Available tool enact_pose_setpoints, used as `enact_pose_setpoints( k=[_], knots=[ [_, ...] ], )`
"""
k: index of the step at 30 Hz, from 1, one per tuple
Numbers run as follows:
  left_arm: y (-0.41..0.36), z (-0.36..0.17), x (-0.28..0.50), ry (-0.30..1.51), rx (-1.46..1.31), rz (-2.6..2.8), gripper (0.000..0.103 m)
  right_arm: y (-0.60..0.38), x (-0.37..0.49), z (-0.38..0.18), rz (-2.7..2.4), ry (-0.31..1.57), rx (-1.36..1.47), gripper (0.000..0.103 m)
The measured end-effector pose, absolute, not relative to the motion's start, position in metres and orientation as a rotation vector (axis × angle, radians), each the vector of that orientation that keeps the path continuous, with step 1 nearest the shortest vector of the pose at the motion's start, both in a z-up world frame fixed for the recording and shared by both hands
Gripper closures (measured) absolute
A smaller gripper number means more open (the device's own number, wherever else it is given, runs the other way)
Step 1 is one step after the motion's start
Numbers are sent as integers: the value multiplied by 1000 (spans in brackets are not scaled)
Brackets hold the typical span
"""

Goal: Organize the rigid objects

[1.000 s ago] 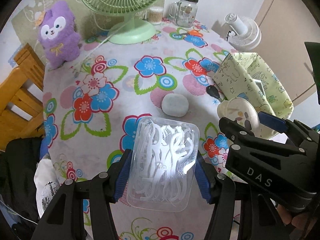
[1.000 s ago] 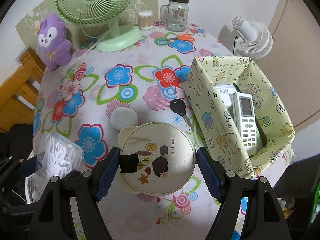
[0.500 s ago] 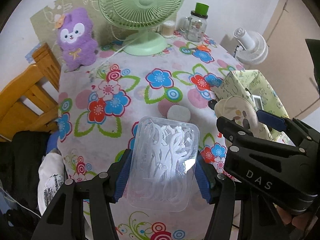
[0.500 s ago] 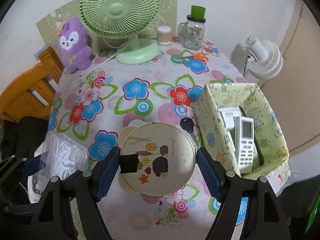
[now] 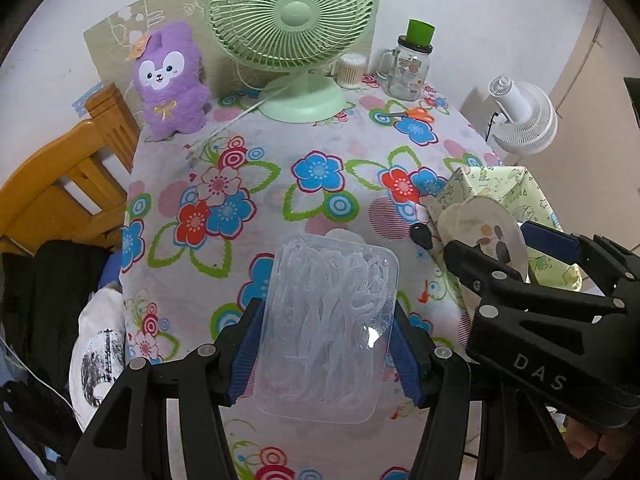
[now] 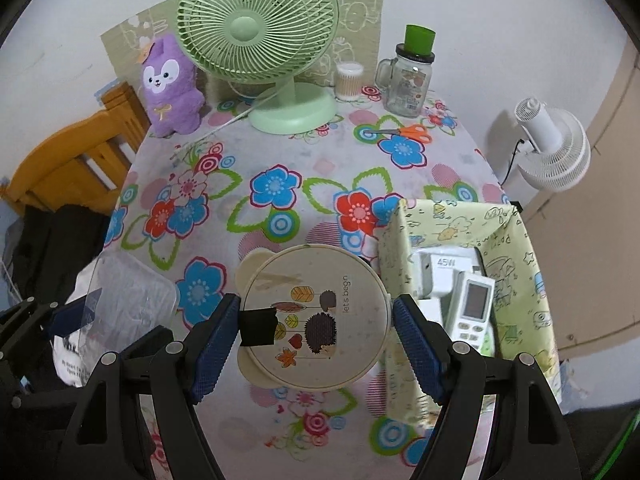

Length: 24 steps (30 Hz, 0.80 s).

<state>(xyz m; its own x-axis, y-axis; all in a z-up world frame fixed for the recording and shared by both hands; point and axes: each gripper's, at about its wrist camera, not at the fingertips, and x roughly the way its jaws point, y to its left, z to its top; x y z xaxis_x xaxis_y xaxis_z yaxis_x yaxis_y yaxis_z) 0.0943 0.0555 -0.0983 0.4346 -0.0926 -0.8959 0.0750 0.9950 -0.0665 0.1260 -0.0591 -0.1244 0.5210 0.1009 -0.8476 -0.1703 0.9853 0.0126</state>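
Above the tabletop (image 5: 320, 152), the left tongs (image 5: 326, 350) clamp a light, slippery clear box (image 5: 328, 332) by its long sides while the right tongs (image 6: 316, 320) grip a stiff round tin (image 6: 316, 316) across its rim.

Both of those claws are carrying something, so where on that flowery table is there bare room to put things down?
The widest bare stretch of tablecloth runs across the middle, between the green fan and purple plush at the back and the yellow-green fabric bin on the right. The back edge is crowded: cotton swabs, glass mug jar, orange scissors.
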Motion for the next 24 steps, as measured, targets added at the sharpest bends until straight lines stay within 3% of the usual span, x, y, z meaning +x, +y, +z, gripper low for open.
enact_pose_setpoints(
  k=[24],
  knots=[
    [-41, -91, 112, 1102, 0, -137, 42, -161, 133, -110, 153, 991, -73, 24]
  ],
)
